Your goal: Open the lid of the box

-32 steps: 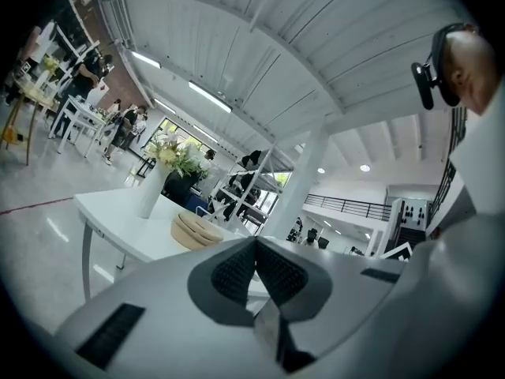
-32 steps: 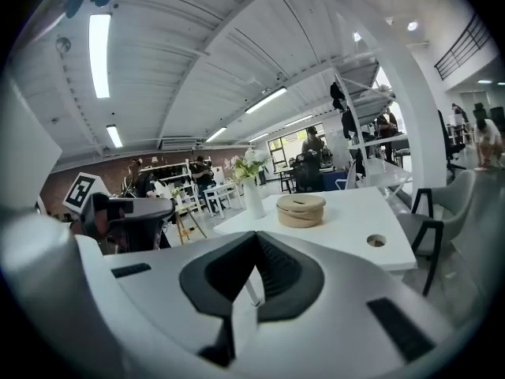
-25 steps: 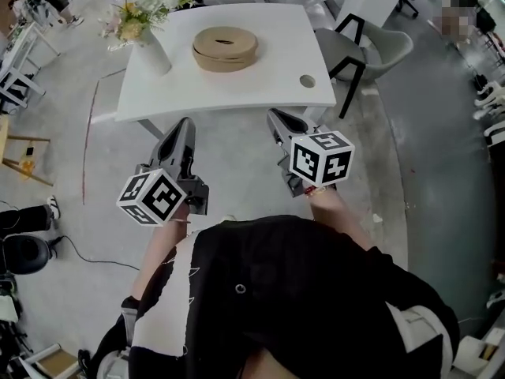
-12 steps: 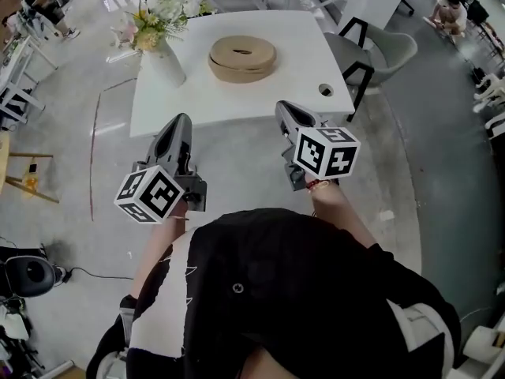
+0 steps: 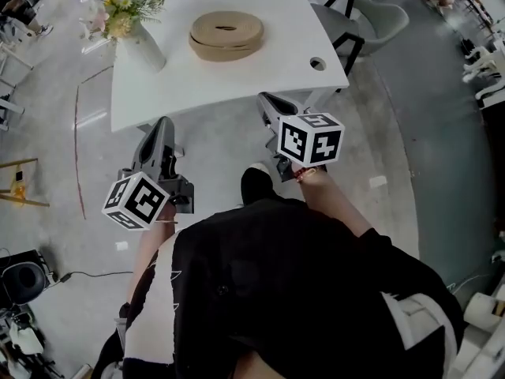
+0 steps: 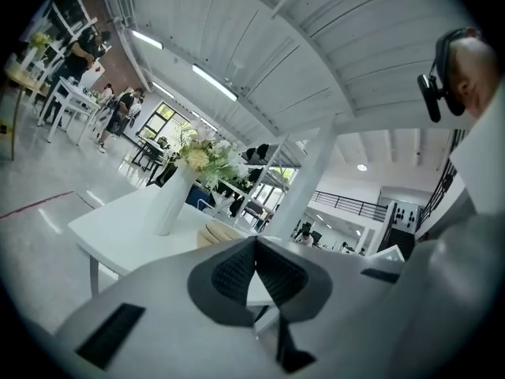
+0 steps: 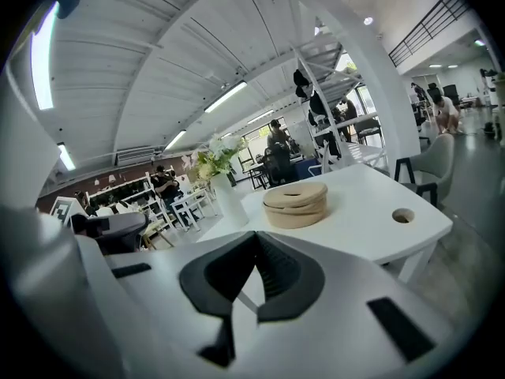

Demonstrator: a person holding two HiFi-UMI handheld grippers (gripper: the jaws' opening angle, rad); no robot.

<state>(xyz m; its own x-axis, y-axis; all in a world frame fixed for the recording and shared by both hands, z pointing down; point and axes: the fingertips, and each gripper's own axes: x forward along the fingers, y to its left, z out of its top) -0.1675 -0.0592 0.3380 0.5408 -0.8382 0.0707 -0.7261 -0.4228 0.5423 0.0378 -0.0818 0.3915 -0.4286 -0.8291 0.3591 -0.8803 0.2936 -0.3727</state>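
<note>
A round tan box with its lid on [image 5: 226, 35] [image 7: 296, 204] rests on the white table [image 5: 260, 73]; in the left gripper view only its edge [image 6: 215, 233] shows behind the jaws. Both grippers hang in front of the table's near edge, well short of the box. My left gripper [image 5: 163, 125] [image 6: 255, 242] is shut and holds nothing. My right gripper [image 5: 265, 101] [image 7: 254, 236] is shut too, empty, and points slightly down toward the table.
A white vase with flowers [image 5: 136, 30] [image 6: 175, 196] [image 7: 224, 192] stands on the table's left part. The tabletop has a round hole [image 5: 317, 64] [image 7: 403, 215] near its right corner. Grey chairs [image 5: 371, 24] stand to the right; people sit and stand farther off.
The view has come closer to the table, and both grippers now sit lower in the head view. A dark shoe now shows between them. Both stay shut.
</note>
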